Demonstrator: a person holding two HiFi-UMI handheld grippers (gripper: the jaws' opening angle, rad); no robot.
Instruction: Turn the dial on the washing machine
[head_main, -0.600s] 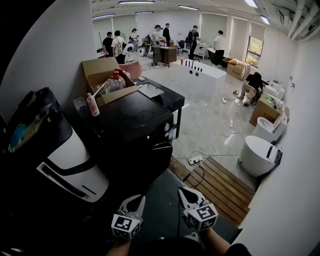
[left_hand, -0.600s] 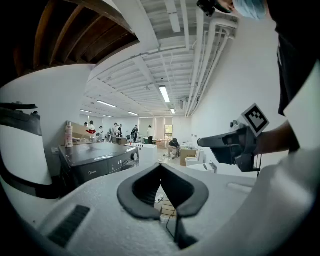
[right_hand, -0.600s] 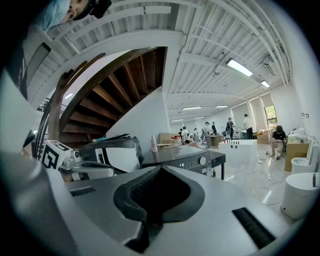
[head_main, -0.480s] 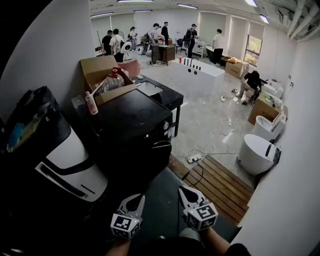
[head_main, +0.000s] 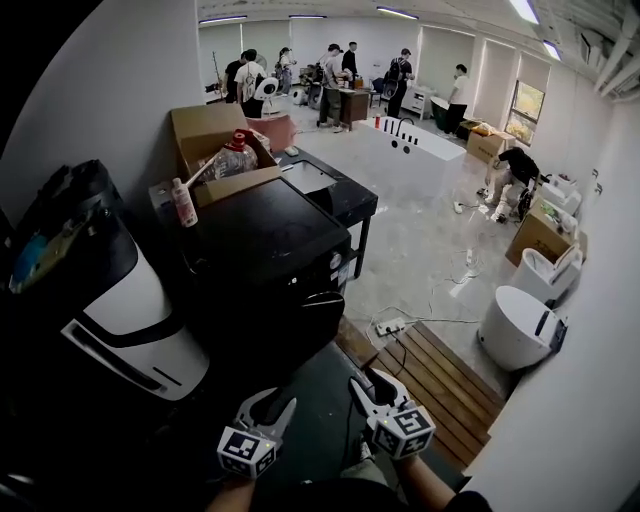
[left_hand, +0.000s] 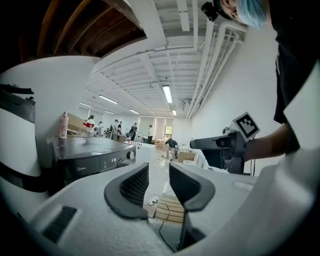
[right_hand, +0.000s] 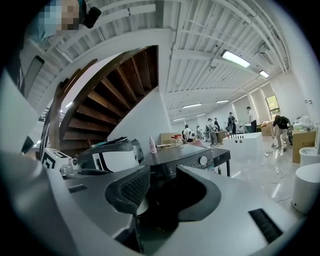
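The black washing machine (head_main: 268, 245) stands mid-room, and its small pale dial (head_main: 337, 262) sits on the front panel's right end. The dial (left_hand: 131, 155) also shows in the left gripper view, and the dial (right_hand: 203, 160) in the right gripper view, far beyond the jaws in both. My left gripper (head_main: 268, 412) and right gripper (head_main: 366, 388) hang low near the person's body, well short of the machine. The left gripper (left_hand: 158, 176) is open with nothing between its fingers. The right gripper (right_hand: 162, 182) is open and empty too.
A white-and-black appliance (head_main: 130, 310) stands left of the machine. A cardboard box (head_main: 215, 150) with bottles and a pink-capped bottle (head_main: 183, 203) sit at the machine's back. A wooden slat platform (head_main: 440, 375), floor cables (head_main: 392, 324) and a white toilet (head_main: 520, 325) lie to the right. People stand far back.
The head view has shifted a little, so the machine sits slightly further right. Both grippers stay low in front of the body with their jaws unchanged.
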